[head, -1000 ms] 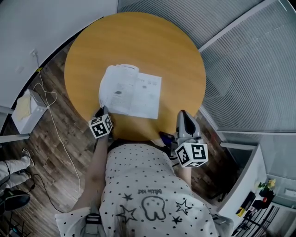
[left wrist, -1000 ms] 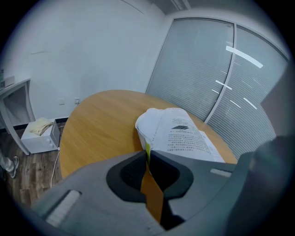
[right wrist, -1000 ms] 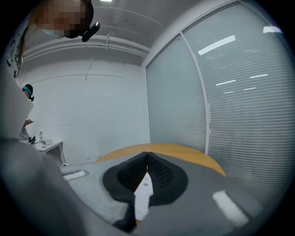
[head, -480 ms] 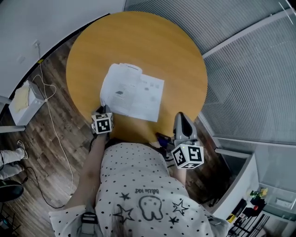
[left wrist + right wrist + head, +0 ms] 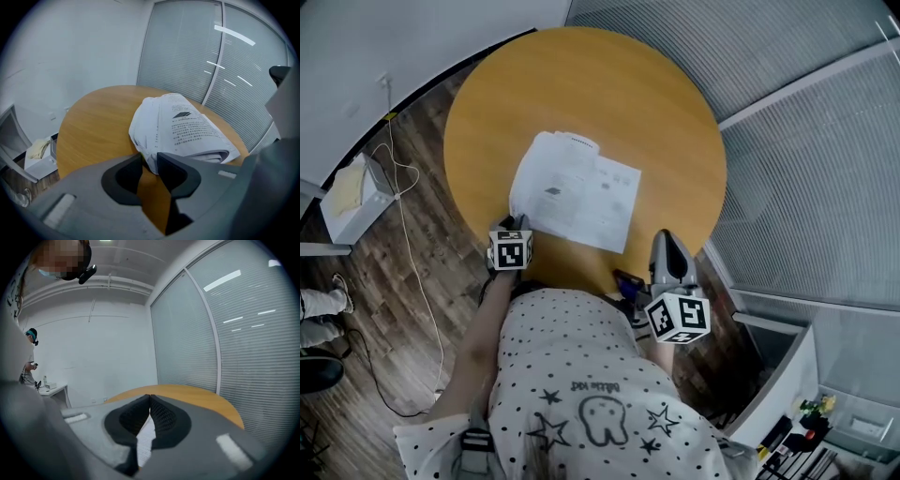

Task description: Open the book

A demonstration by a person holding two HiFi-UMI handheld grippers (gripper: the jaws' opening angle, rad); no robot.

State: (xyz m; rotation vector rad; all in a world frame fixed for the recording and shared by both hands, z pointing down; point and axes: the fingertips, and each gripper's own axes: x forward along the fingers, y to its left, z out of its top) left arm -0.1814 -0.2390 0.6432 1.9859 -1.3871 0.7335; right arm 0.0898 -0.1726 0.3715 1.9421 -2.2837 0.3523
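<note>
The book (image 5: 575,190) lies open on the round tabletop (image 5: 581,84), toward its near edge. The left gripper (image 5: 149,161) has just been opening its jaws; a page corner sits between them, seemingly not pinched. The right gripper (image 5: 667,239), beside the book, has its jaws closed on nothing. The humped left pages may spring back, or the corner may snag on a jaw and crease. Only the left gripper view shows this hump and corner; the head view hides them.
</note>
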